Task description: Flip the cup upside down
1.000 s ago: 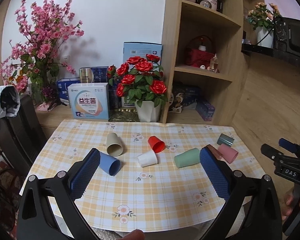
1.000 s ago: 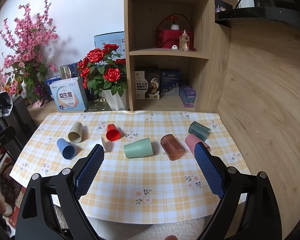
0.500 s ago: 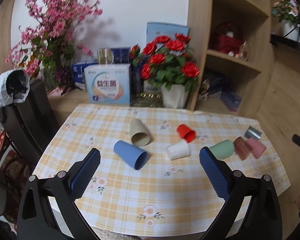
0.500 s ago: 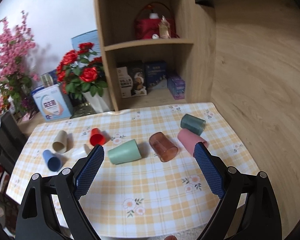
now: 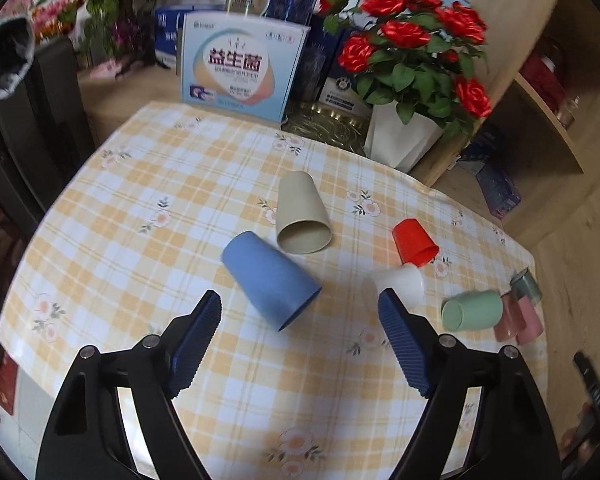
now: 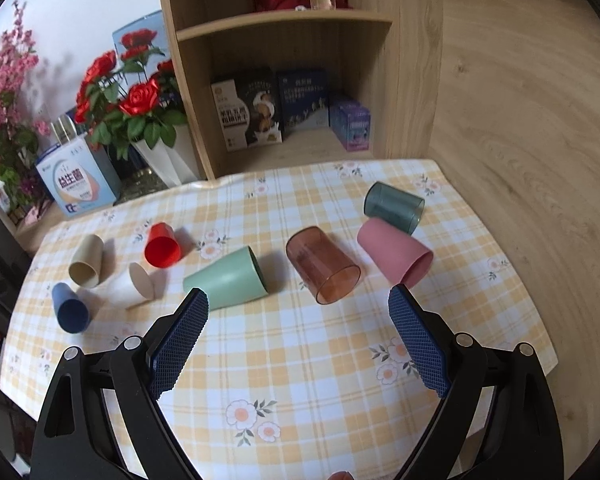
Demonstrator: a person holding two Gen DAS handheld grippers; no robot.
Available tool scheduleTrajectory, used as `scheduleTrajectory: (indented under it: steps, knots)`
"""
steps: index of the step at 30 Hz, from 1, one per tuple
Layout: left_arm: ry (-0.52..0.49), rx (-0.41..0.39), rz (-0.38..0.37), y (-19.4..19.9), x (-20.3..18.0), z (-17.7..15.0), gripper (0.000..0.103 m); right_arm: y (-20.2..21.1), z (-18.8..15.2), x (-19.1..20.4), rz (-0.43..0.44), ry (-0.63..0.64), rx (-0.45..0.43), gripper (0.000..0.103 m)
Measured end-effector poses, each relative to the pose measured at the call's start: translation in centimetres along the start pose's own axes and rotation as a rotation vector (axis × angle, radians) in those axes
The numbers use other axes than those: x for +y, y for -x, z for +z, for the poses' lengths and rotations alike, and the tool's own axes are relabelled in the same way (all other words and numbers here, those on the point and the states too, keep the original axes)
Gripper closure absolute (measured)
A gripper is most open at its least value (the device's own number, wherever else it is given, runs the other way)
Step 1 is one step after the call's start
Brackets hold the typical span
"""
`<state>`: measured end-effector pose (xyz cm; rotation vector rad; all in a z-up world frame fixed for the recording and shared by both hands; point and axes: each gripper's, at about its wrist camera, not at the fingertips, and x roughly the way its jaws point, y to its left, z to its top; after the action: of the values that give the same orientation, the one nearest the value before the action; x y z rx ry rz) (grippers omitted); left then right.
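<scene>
Blue plastic, the blue cup [image 5: 270, 278] lies on its side on the checked tablecloth [image 5: 148, 184], just ahead of our left gripper [image 5: 300, 312], whose jaws stand wide with nothing between them. Just behind it lies the beige cup [image 5: 302, 214]; the red cup [image 5: 414, 241] and white cup [image 5: 400, 286] lie to its right. Our right gripper [image 6: 298, 310] hangs wide too, near the amber cup [image 6: 322, 266] and green cup [image 6: 228, 278].

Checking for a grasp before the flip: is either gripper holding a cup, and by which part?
Nothing is held. The left gripper and right gripper are both open above the table, touching no cup.
</scene>
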<state>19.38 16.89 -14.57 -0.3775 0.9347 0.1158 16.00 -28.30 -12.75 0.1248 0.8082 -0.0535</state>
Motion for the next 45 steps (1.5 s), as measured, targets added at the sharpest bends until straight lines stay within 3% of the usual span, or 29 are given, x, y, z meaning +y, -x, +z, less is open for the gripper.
scheduleTrajectory:
  steps: [4,8,12,19,22,33,36,45]
  knots:
    - [0.032,0.064,0.090,-5.2,0.2,3.6,0.025,-1.9,-0.1,-0.3,-0.007,-0.002,0.037,0.014]
    - [0.079,0.157,0.097,-11.1,1.0,7.2,0.036,-3.3,0.0,-0.6,-0.017,-0.001,0.066,0.014]
    - [0.083,0.232,0.058,-16.0,0.7,10.1,0.036,-4.8,0.1,-1.2,-0.033,-0.003,0.095,0.014]
    - [0.114,0.337,0.020,-21.5,0.5,11.2,0.036,-6.8,0.6,-2.1,-0.062,-0.019,0.132,0.014]
    - [0.111,0.370,0.054,-23.1,0.9,11.2,0.036,-7.3,0.7,-1.9,-0.058,-0.020,0.138,0.014]
    - [0.072,0.433,0.142,-25.6,0.5,10.8,0.037,-7.7,0.3,-1.6,-0.039,-0.039,0.164,0.014]
    - [0.037,0.418,0.166,-25.4,0.2,10.7,0.038,-7.6,0.3,-1.6,-0.037,-0.045,0.163,0.014]
    - [0.062,0.351,0.093,-21.6,0.5,10.8,0.038,-7.1,0.3,-1.6,-0.011,-0.060,0.157,0.014]
